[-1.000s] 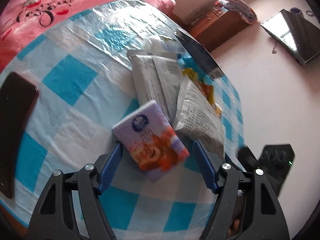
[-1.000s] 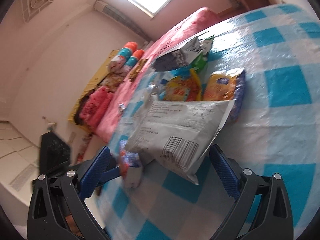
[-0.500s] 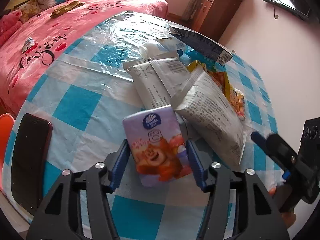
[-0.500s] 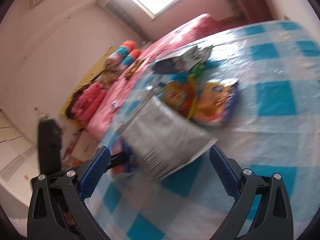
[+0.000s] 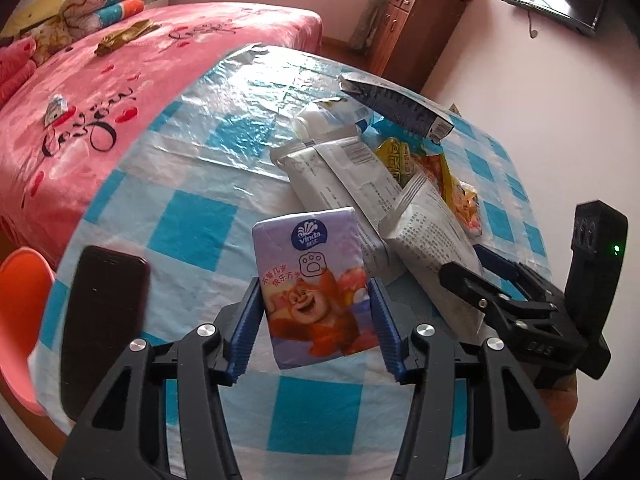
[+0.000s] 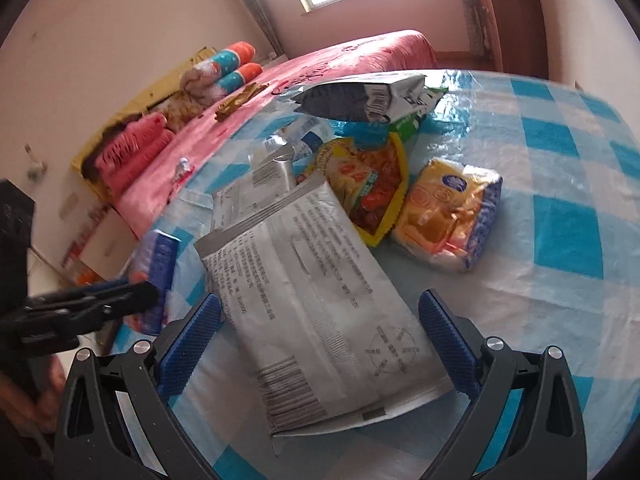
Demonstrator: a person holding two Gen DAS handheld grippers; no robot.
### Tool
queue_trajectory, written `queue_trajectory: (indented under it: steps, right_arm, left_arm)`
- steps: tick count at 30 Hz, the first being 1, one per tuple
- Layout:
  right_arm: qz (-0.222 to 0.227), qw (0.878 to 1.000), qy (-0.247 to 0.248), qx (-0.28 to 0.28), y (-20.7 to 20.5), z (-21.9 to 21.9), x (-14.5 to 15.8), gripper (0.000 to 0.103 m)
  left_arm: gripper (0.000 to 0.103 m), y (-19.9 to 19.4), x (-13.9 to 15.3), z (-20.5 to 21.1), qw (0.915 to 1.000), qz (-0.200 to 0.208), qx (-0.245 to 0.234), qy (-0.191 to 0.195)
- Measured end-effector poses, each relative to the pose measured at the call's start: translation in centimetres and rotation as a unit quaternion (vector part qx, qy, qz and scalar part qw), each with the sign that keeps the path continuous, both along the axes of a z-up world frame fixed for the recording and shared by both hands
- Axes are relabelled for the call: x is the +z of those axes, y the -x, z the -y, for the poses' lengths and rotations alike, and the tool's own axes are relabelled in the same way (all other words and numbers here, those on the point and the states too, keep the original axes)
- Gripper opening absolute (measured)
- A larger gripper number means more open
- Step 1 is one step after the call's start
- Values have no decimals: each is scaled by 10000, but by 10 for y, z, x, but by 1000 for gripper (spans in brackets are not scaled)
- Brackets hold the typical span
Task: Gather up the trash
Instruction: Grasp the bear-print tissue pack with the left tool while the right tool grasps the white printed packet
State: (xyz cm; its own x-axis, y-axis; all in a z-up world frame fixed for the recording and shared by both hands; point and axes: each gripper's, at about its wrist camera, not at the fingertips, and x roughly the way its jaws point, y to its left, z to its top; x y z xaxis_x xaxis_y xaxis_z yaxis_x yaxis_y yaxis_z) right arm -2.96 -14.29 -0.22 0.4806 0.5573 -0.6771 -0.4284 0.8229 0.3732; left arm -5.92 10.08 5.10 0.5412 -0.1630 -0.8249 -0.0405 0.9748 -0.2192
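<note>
A purple tissue pack with a cartoon bear (image 5: 316,288) sits between the blue pads of my left gripper (image 5: 315,294), whose jaws are closing and press its two sides; it hangs a little above the checked tablecloth (image 5: 192,232). The right wrist view shows that pack (image 6: 156,276) and my left gripper (image 6: 88,304) at the left. My right gripper (image 6: 320,300) stands open, wide, either side of a flat silver wrapper (image 6: 312,280) lying on the cloth, pads apart from it. From the left wrist view, my right gripper (image 5: 480,276) is by that wrapper (image 5: 432,248).
More wrappers lie behind: a second silver one (image 5: 340,172), a yellow snack bag (image 6: 368,188), an orange pack (image 6: 452,216), a dark grey bag (image 6: 360,100). A black phone (image 5: 100,328) lies at the table's left edge, beside an orange chair (image 5: 20,300). A pink bed (image 5: 120,80) stands beyond.
My left gripper's jaws have closed onto the tissue pack and raised it off the cloth. My right gripper has moved in over the silver wrapper, which now lies between its jaws.
</note>
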Motion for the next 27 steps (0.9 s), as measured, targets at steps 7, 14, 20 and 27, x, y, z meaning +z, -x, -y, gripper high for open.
queue_trajectory:
  steps: [7,14,20,27]
  right_arm:
    - [195,9985,508,104,7,-17,-2,98]
    - [220,9984,511,42,8,-18,-1,85]
    - [218,9986,483,32,6,-18,-1,79]
    - [203,9989,402,-160,9,-12,1,76]
  left_arm:
    - [54,8,2,-6,9998,58,-186,9]
    - [54,11,2,-17,9995,167,-242,68]
    - [54,16,-2,-24,9993,214,-307,88]
    - [54,20,-6,-26,9984,276,-454,198]
